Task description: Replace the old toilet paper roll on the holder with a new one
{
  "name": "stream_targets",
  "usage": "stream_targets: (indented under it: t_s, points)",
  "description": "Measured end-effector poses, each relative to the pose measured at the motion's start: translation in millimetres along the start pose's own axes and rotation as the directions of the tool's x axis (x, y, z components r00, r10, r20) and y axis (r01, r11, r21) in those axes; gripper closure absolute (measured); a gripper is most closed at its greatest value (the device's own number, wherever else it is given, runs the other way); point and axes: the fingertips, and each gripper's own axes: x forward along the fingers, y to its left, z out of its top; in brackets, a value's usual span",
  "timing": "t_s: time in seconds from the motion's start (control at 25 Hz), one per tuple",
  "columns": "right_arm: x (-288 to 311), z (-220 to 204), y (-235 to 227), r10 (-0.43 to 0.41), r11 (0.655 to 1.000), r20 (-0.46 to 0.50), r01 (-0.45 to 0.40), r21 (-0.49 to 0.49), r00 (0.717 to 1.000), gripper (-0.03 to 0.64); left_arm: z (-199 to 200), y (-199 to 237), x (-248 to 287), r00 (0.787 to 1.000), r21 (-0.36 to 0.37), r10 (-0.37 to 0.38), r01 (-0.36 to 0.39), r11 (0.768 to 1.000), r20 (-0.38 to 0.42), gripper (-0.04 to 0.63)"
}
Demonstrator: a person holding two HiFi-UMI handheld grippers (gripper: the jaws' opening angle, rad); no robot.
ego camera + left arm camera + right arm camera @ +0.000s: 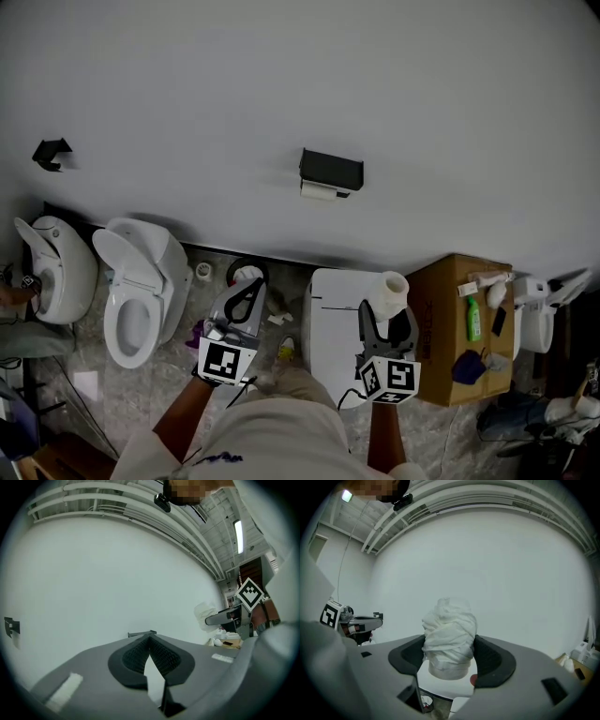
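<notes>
**A:** What does the head view give you?

**B:** I see both tongs facing the wall. My left tongs (247,292) are pressed together on nothing. My right tongs (384,323) pinch the new roll (387,293), which stands upright. The holder (330,170) is on the wall well ahead, between the two, with the old roll (319,190) under it.

**A:** And the left gripper view?

**B:** The pads meet at the tips. Just above them is a thin dark shape, too small for me to tell.

**A:** The right gripper view?

**B:** Only here do I see the roll's crumpled wraps, with the pads pressing on both sides. The roll hides the wall straight ahead.
</notes>
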Motion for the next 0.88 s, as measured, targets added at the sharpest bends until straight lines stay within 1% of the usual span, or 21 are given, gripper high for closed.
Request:
stream_targets:
  t_s: [0.16,0.52,0.76,0.88]
  points:
    - [25,-2,-19,-0.003,1.000,-0.001,0.003,0.024,1.000,0.308,-7,2,28,1.000,0.004,0.005,-0.004,1.000,-0.028,0.592]
    - [70,2,-55,0.017,0.999,0.000,-0.017,0.028,1.000,0.308,-8,5,81,0.999,0.041,0.023,-0.021,0.999,-0.041,0.591]
    - [97,4,-74,0.050,0.998,0.001,-0.050,0.035,0.999,0.308,-8,4,110,0.998,0.062,0.048,-0.044,0.997,-0.050,0.591]
    - [109,2,-85,0.075,0.996,-0.005,-0.075,0.040,0.997,0.308,-10,1,125,0.996,0.083,0.062,-0.057,0.995,-0.060,0.591]
